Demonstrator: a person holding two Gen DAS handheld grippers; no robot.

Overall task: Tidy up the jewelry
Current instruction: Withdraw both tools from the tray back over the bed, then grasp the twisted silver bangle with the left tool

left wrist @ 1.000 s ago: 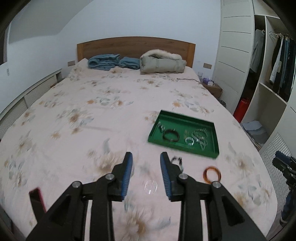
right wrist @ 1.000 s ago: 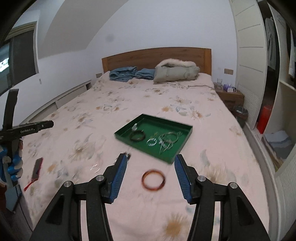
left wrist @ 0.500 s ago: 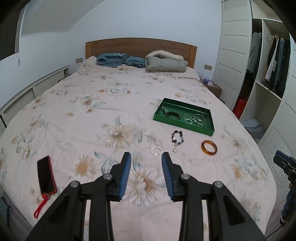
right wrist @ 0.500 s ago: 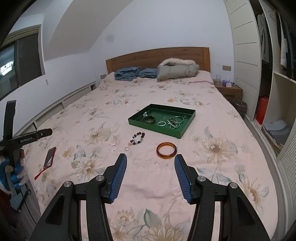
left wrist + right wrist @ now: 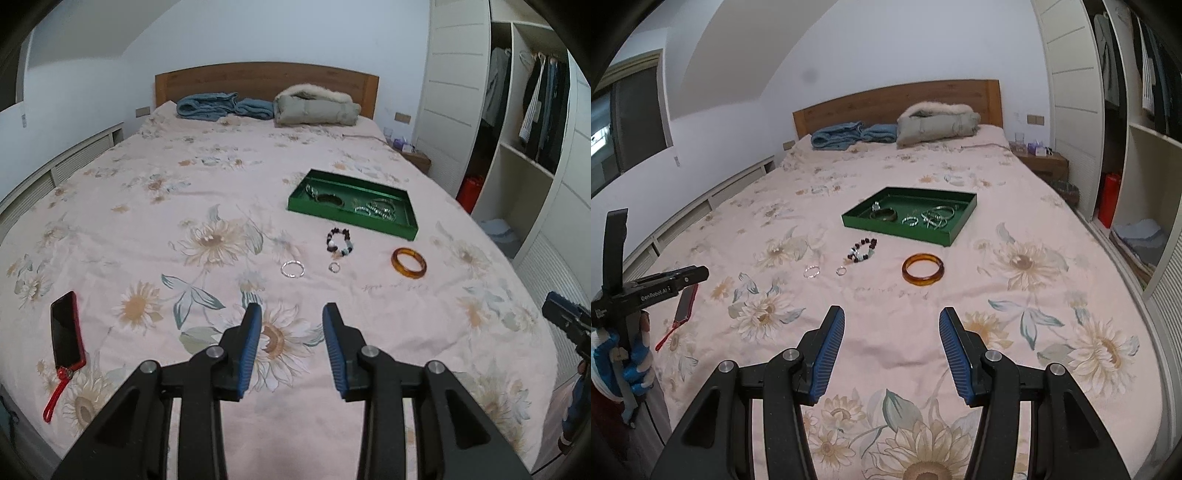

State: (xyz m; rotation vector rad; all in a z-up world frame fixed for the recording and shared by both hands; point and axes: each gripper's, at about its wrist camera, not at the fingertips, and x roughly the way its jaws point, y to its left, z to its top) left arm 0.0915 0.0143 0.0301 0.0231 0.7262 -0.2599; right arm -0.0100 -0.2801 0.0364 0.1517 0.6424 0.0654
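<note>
while both claws hover open, amber bangle [image 5: 922,274] lies well ahead.

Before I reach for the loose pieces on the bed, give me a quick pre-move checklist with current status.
1. Left gripper empty, jaws apart: ok.
2. Right gripper empty, jaws apart: ok.
3. Loose pieces all on the floral bedspread, outside the tray: amber translucent bangle, dark beaded bracelet, larger silver ring, small silver ring: ok, none hidden.
4. Green rectangular tray has bare floor for more: ok, its near right part is free; bracelets already lie inside.
5. Path to the bangle clear: ok, only bedspread between the right gripper and it.
6. Red-cased phone clear of the work area: ok, far left.
</note>
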